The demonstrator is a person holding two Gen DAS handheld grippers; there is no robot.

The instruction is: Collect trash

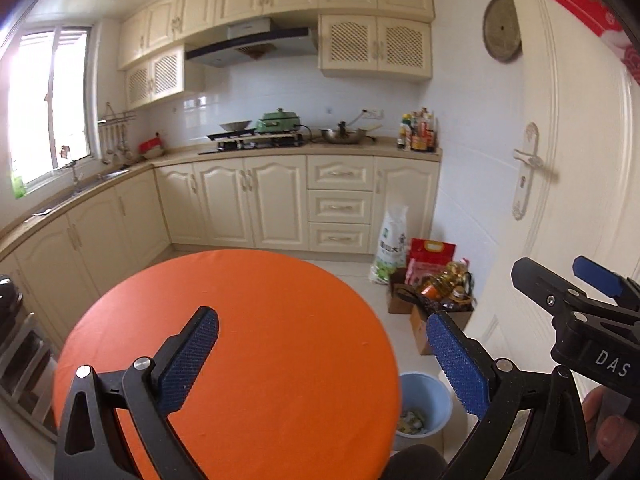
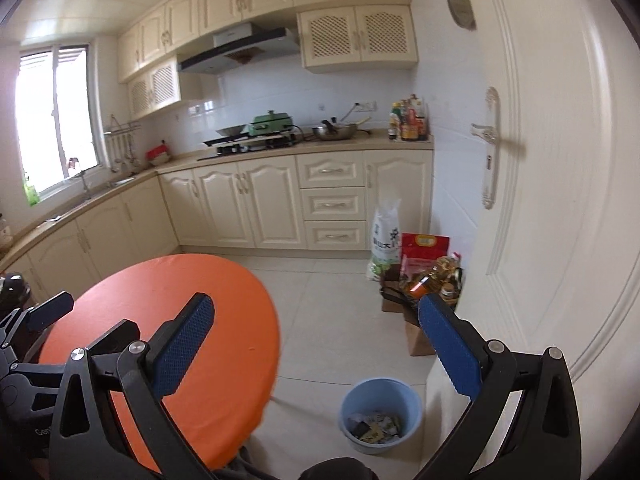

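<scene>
A light blue trash bin (image 2: 380, 416) stands on the floor to the right of the round orange table (image 2: 168, 336) and holds crumpled wrappers and paper (image 2: 374, 426). The bin also shows in the left wrist view (image 1: 426, 404), partly hidden behind the table (image 1: 240, 340). My left gripper (image 1: 322, 356) is open and empty above the table top. My right gripper (image 2: 316, 344) is open and empty, raised over the table's right edge and the floor. The right gripper also shows in the left wrist view (image 1: 568, 292) at the right edge.
Cream kitchen cabinets (image 2: 272, 204) run along the back and left walls. Cardboard boxes with an oil bottle (image 2: 432, 280), a red bag and a white rice sack (image 2: 384, 240) stand on the floor by the white door (image 2: 560, 200). The floor is pale tile.
</scene>
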